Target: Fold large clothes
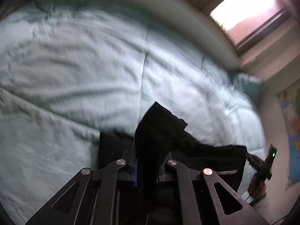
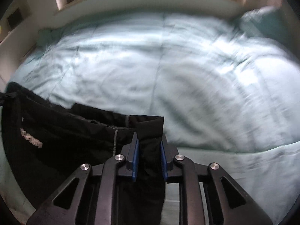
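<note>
A wide bed (image 1: 75, 65) under a rumpled pale blue-green quilt fills both wrist views, its stitched seams running away toward a cream wall and a window (image 1: 249, 13) with a dark wooden frame and bright daylight behind it. A pillow (image 1: 247, 86) in a deeper teal lies at the far right end of the bed, and a coloured map (image 1: 292, 131) hangs on the pinkish wall beyond it. Both views are smeared by motion blur.

A black garment (image 2: 61, 136) is stretched along the near edge of the bed between the two hand-held grippers, sagging in the middle; pale lettering shows on its cloth in the right wrist view, and a thin drawcord hangs down beside the fingers there. The left gripper (image 1: 148, 161) is clamped on a bunched peak of the black cloth, which stands up above its blue-padded fingers. The right gripper (image 2: 149, 153) pinches a thick fold of the same garment, its blue pads pressed against either side; in the left wrist view it appears at the far right, gripping the garment's other end
</note>
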Motion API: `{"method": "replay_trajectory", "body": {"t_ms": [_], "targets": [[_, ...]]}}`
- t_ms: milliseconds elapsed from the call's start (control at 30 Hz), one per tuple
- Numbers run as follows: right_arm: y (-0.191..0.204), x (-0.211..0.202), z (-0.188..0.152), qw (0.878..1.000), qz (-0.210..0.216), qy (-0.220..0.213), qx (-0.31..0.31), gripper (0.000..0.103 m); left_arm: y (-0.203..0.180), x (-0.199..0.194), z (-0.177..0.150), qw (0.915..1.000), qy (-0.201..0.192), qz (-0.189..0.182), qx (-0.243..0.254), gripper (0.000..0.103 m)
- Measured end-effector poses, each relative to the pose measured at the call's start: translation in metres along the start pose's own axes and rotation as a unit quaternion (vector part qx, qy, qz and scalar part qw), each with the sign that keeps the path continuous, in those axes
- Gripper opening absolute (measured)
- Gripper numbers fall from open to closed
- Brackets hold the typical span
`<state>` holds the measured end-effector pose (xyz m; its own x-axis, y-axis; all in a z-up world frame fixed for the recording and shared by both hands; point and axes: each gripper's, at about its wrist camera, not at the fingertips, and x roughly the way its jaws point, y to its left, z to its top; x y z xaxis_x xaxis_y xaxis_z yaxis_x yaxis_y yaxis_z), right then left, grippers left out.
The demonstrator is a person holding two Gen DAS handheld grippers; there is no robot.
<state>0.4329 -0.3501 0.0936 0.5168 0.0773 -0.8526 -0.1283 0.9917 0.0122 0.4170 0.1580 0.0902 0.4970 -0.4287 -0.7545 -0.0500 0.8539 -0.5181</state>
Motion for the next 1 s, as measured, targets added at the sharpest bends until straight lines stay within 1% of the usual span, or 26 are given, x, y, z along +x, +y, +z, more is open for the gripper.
{"method": "replay_trajectory", "body": {"t_ms": [67,100,133,200,233,267,300,333,367,400,433,467,500,533,567,600,633,667,700,733,767,833,867,900,967,1000], "targets": [[-0.006,-0.021,0.017,0.999,-0.02,-0.03,0.004,0.021,-0.014,-0.017,0.013,0.9994,-0.031,0.003,0.014,0.013],[-0.008,-0.025,0.025,0.999,-0.026,-0.04,0.006,0.021,-0.018,-0.019,0.018,0.999,-0.042,0.007,0.016,0.013],[-0.011,-0.027,0.035,0.998,-0.033,-0.05,0.014,0.021,-0.021,-0.018,0.024,0.9984,-0.052,0.014,0.014,0.013],[-0.015,-0.013,0.047,0.998,-0.043,-0.048,0.025,0.021,-0.016,0.0,0.033,0.9978,-0.051,0.043,0.004,0.013],[-0.015,0.002,0.05,0.998,-0.048,-0.036,0.03,0.021,-0.009,0.018,0.035,0.9976,-0.041,0.056,-0.005,0.013],[-0.015,0.019,0.051,0.998,-0.051,-0.022,0.034,0.021,0.0,0.043,0.035,0.996,-0.022,0.086,-0.004,0.013],[-0.016,0.043,0.049,0.998,-0.052,0.002,0.039,0.021,0.006,0.06,0.032,0.9939,-0.005,0.11,-0.002,0.014],[-0.015,0.074,0.044,0.997,-0.052,0.037,0.043,0.021,0.016,0.089,0.025,0.9893,0.027,0.144,0.0,0.014],[-0.015,0.094,0.038,0.996,-0.053,0.059,0.047,0.021,0.025,0.116,0.015,0.9829,0.057,0.175,0.004,0.017],[-0.016,0.121,0.029,0.993,-0.04,0.094,0.061,0.021,0.029,0.129,0.008,0.9791,0.072,0.19,0.006,0.019],[-0.017,0.137,0.021,0.99,-0.03,0.115,0.075,0.021,0.031,0.143,-0.001,0.9756,0.082,0.203,0.012,0.021],[-0.017,0.152,0.013,0.986,-0.024,0.133,0.095,0.021,0.03,0.147,-0.005,0.9733,0.077,0.215,0.021,0.022],[-0.017,0.16,0.008,0.984,-0.022,0.141,0.108,0.022,0.028,0.148,-0.005,0.9721,0.074,0.221,0.027,0.023],[-0.017,0.163,0.007,0.983,-0.026,0.142,0.113,0.023,0.026,0.146,-0.002,0.9716,0.073,0.223,0.028,0.026],[-0.016,0.163,0.008,0.983,-0.03,0.141,0.113,0.024,0.027,0.145,0.0,0.9718,0.074,0.222,0.027,0.033],[-0.017,0.163,0.01,0.983,-0.035,0.142,0.112,0.028,0.029,0.143,0.003,0.9725,0.076,0.219,0.025,0.036],[-0.019,0.162,0.011,0.982,-0.039,0.146,0.112,0.031,0.035,0.14,0.007,0.9739,0.084,0.21,0.017,0.046],[-0.021,0.161,0.012,0.981,-0.041,0.149,0.114,0.038,0.038,0.136,0.01,0.9752,0.088,0.203,0.008,0.052],[-0.025,0.158,0.013,0.981,-0.041,0.15,0.119,0.043,0.049,0.129,0.014,0.9793,0.089,0.181,-0.012,0.052],[-0.03,0.154,0.014,0.98,-0.04,0.149,0.124,0.044,0.063,0.117,0.018,0.985,0.086,0.142,-0.046,0.053],[-0.034,0.147,0.014,0.98,-0.037,0.145,0.134,0.044,0.074,0.107,0.019,0.9875,0.084,0.111,-0.075,0.053],[-0.039,0.124,0.013,0.979,-0.023,0.133,0.153,0.048,0.088,0.086,0.021,0.989,0.073,0.07,-0.108,0.053],[-0.04,0.113,0.013,0.979,-0.022,0.127,0.157,0.051,0.087,0.075,0.021,0.9893,0.067,0.079,-0.102,0.054],[-0.04,0.101,0.012,0.98,-0.022,0.119,0.157,0.051,0.081,0.068,0.021,0.9893,0.064,0.097,-0.088,0.054],[-0.038,0.079,0.007,0.983,-0.023,0.107,0.15,0.051,0.056,0.052,0.016,0.9881,0.057,0.14,-0.025,0.055],[-0.035,0.068,0.002,0.984,-0.024,0.102,0.147,0.051,0.047,0.045,0.012,0.9872,0.051,0.151,-0.004,0.055]]}}
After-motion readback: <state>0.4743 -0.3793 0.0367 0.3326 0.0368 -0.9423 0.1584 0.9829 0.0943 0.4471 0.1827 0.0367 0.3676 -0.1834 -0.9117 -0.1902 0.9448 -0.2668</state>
